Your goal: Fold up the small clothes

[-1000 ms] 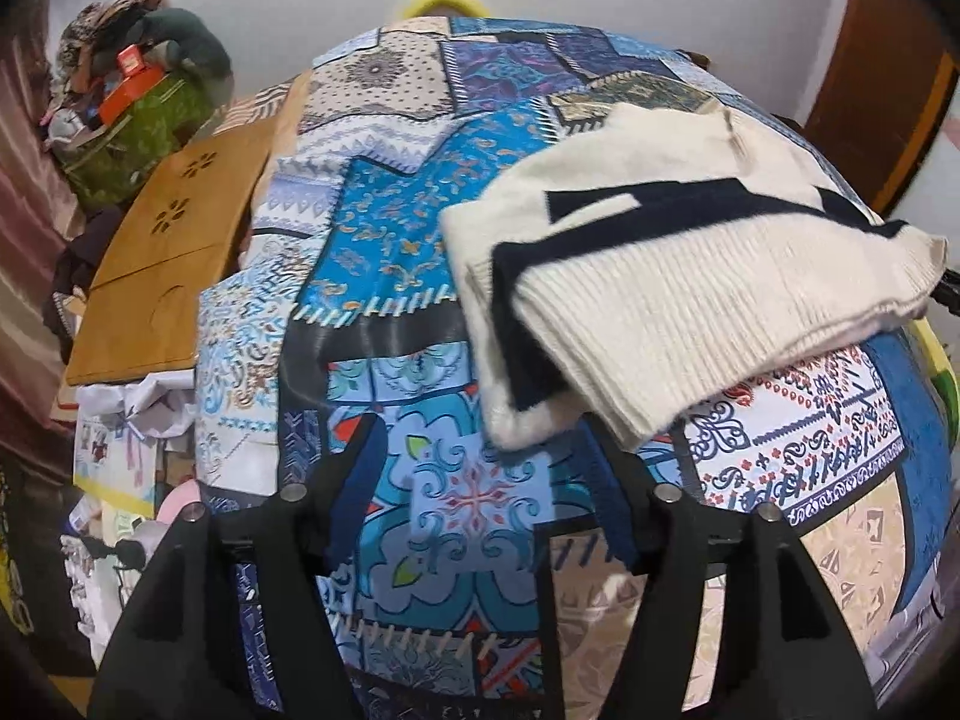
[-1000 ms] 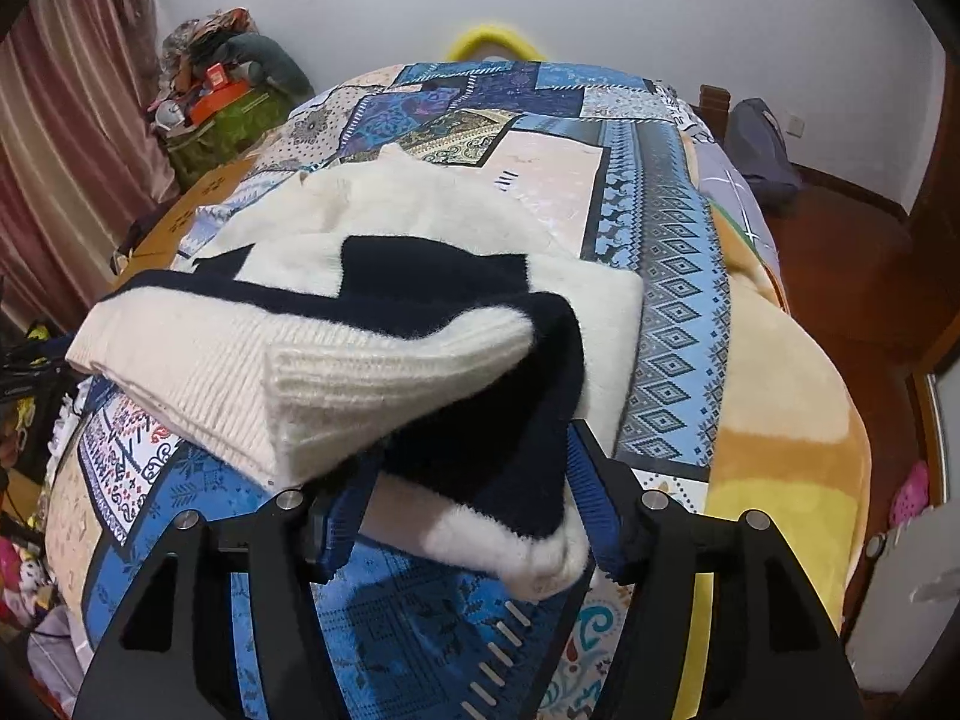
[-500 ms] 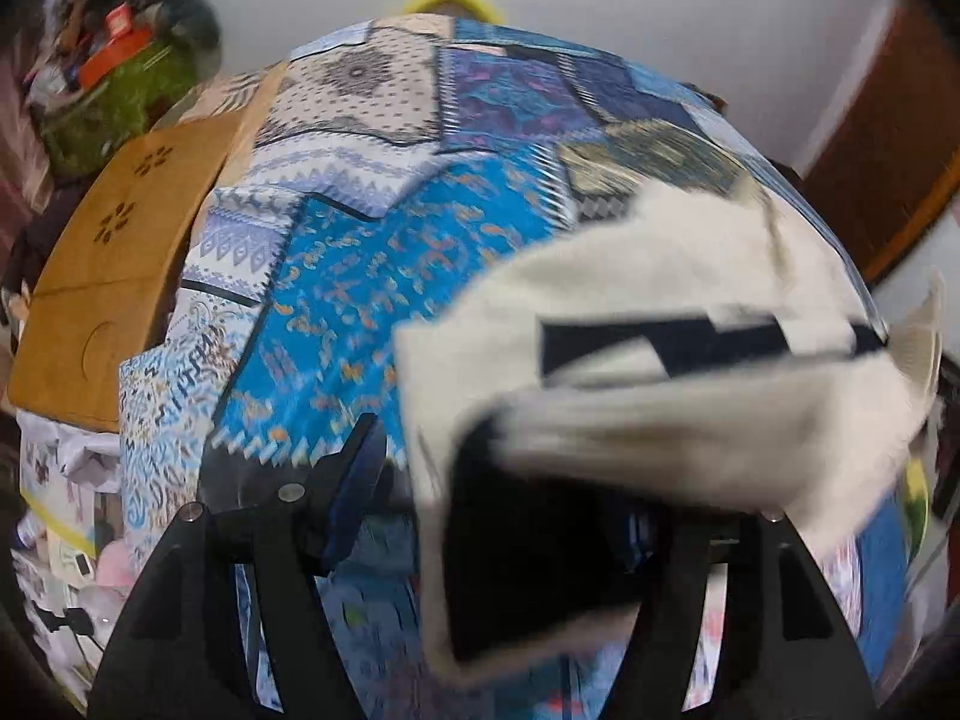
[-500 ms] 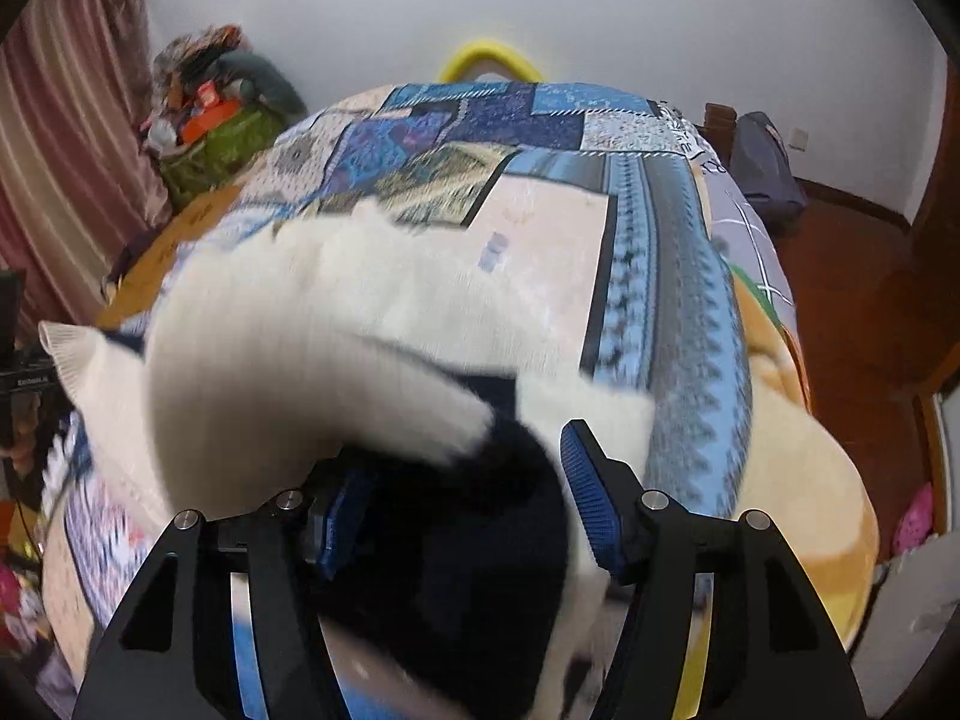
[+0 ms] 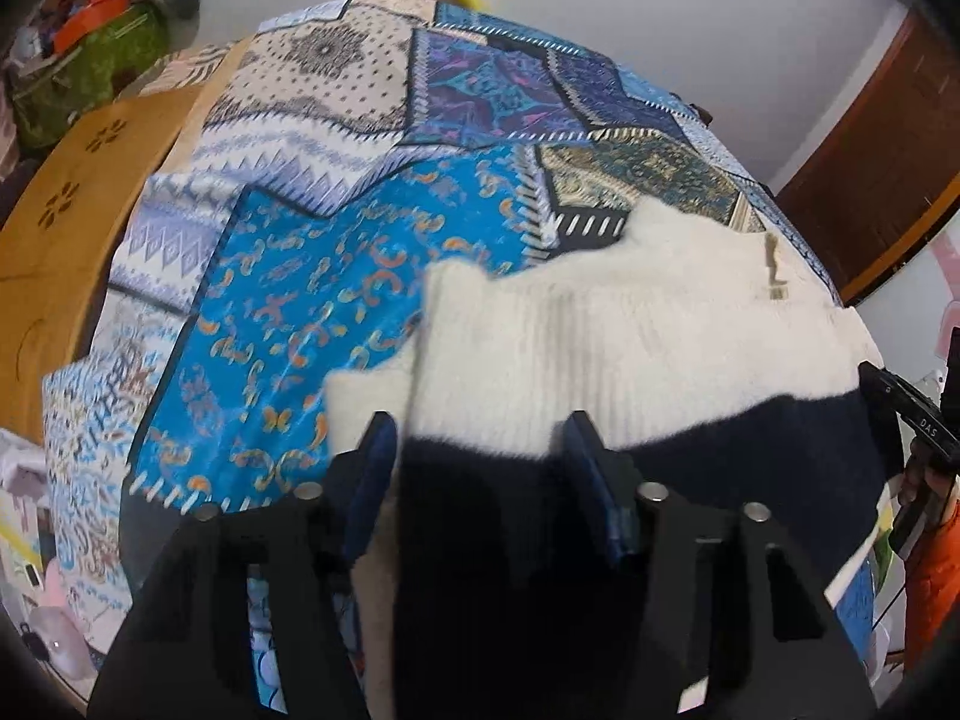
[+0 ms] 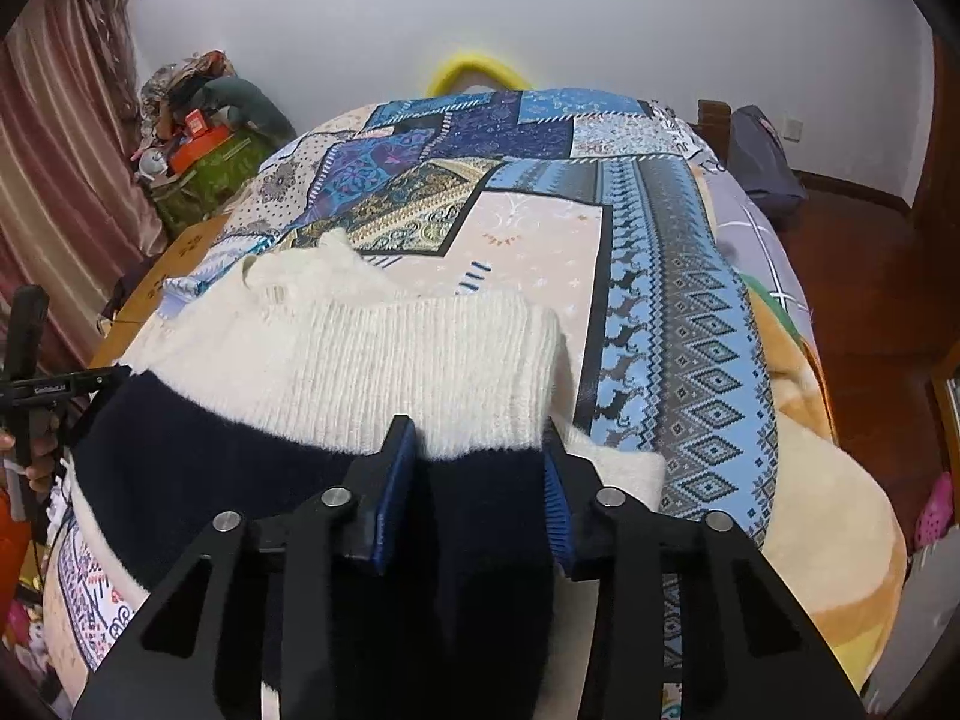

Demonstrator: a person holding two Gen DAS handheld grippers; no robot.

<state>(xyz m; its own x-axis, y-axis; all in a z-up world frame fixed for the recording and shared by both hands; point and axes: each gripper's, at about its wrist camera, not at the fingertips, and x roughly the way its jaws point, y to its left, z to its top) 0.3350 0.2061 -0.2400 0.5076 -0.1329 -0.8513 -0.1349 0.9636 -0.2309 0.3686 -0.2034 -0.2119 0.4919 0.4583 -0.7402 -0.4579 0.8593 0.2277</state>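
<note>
A cream knit sweater with a wide dark navy band (image 5: pixel 600 348) (image 6: pixel 384 360) lies partly folded on the patchwork bedspread (image 5: pixel 312 312) (image 6: pixel 672 324). My left gripper (image 5: pixel 477 450) is shut on the sweater's near left edge, with the navy band bunched between its blue pads. My right gripper (image 6: pixel 480 450) is shut on the near right edge in the same way. Both hold the fabric a little above the bed. The part of the sweater under the grippers is hidden.
A wooden board (image 5: pixel 66 228) lies along the bed's left side. A green bag with clutter (image 6: pixel 198 162) stands at the far left by a curtain. A dark bag (image 6: pixel 762 162) and wooden floor (image 6: pixel 864 276) are to the right. A yellow hoop (image 6: pixel 474 69) stands behind the bed.
Both grippers closed in on the sweater's near edge and lifted it. The fabric now fills the gap between each pair of fingers, and the jaws have narrowed.
</note>
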